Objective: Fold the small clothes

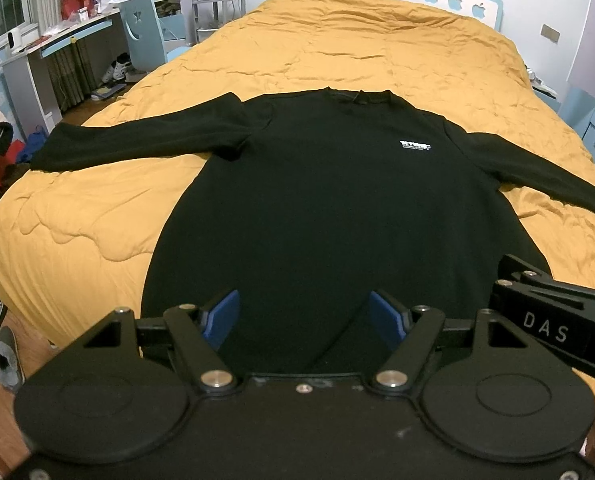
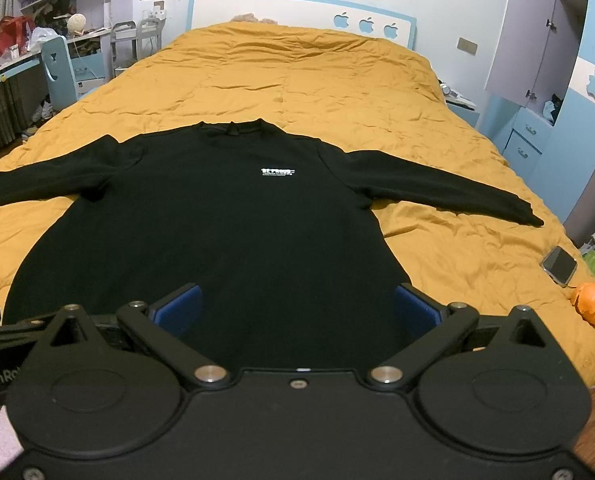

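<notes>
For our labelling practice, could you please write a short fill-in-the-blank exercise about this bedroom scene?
1. The black long-sleeved top lies spread flat on a quilt whose colour is ____.
2. Both sleeves of the top are stretched ____, not folded in.
3. The left hand-held gripper and the right hand-held gripper both have their jaws ____.
4. Near the quilt's right edge, beside the phone, lies a partly peeled ____.

Missing words: yellow; outward; open; orange
</notes>
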### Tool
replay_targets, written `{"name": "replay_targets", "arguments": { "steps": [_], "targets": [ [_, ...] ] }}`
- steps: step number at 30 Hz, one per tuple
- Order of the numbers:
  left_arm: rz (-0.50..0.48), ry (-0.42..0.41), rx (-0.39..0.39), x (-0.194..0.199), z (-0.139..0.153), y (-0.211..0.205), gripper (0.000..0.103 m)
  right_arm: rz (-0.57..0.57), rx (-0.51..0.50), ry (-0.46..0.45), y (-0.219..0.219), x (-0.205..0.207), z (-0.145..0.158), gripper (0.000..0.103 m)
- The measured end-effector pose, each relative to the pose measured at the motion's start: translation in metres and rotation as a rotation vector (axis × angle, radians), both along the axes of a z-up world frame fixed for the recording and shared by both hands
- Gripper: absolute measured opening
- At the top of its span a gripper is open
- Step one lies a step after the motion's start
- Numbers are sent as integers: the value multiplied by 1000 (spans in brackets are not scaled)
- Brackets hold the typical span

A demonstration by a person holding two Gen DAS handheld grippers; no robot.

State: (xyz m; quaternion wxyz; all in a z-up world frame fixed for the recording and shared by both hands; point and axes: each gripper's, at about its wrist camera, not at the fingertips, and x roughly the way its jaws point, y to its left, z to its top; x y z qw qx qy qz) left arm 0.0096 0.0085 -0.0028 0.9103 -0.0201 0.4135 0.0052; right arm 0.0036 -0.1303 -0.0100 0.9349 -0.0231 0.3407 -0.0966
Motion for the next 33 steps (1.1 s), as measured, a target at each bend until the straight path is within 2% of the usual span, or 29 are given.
{"name": "replay_targets", "arguments": {
  "steps": [23,28,33],
  "targets": [
    [-11,15,-2,6,-3,2,76,-1,2,9,0,2,-2,103],
    [-9,0,-29,13,-3,12,76,4,3,0,0,3,-3,103],
    [11,26,-58,32,-13,32,76,62,-8,-20,11,16,-2,103]
  ]
}}
